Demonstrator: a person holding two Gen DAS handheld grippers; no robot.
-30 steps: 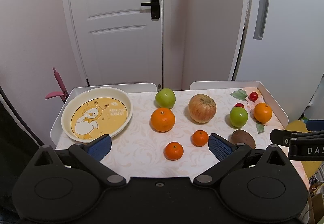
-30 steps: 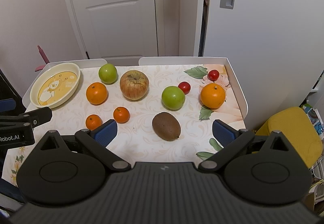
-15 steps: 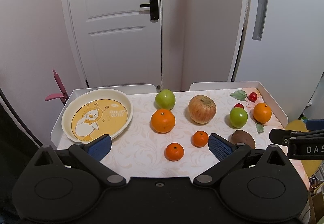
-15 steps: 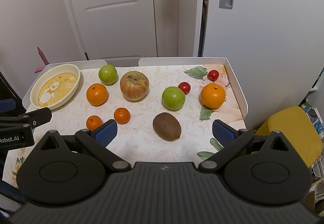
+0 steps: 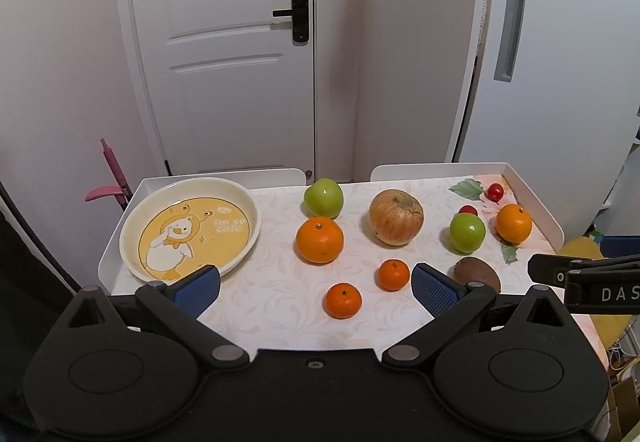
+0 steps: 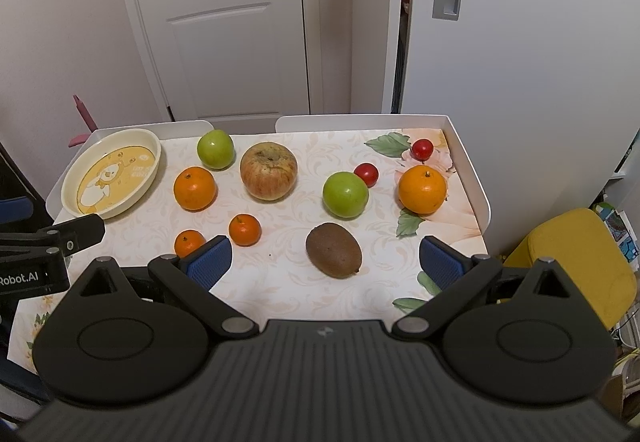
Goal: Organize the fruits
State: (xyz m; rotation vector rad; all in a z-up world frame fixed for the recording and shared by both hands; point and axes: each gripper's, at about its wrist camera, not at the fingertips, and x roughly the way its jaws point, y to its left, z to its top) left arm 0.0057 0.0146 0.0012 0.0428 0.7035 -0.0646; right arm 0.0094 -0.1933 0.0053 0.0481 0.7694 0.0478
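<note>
Fruit lies scattered on the table: two green apples (image 5: 323,197) (image 5: 467,233), a big red-yellow apple (image 5: 396,217), two large oranges (image 5: 319,240) (image 5: 513,223), two small mandarins (image 5: 343,300) (image 5: 393,275), a kiwi (image 6: 334,250) and two cherry tomatoes (image 6: 367,174) (image 6: 422,149). An empty yellow duck plate (image 5: 138,222) sits at the far left. My left gripper (image 5: 316,286) is open and empty, above the near edge before the mandarins. My right gripper (image 6: 325,260) is open and empty, with the kiwi between its fingers' line.
The table has a raised white rim (image 6: 468,166) at the back and right. A white door (image 5: 224,54) and a cabinet stand behind it. A yellow chair (image 6: 576,258) is at the right. A pink handle (image 5: 110,178) sticks up at the left.
Both grippers have drifted slightly; the view of the table has shifted a little down. Nothing was taken hold of and no fruit has moved.
</note>
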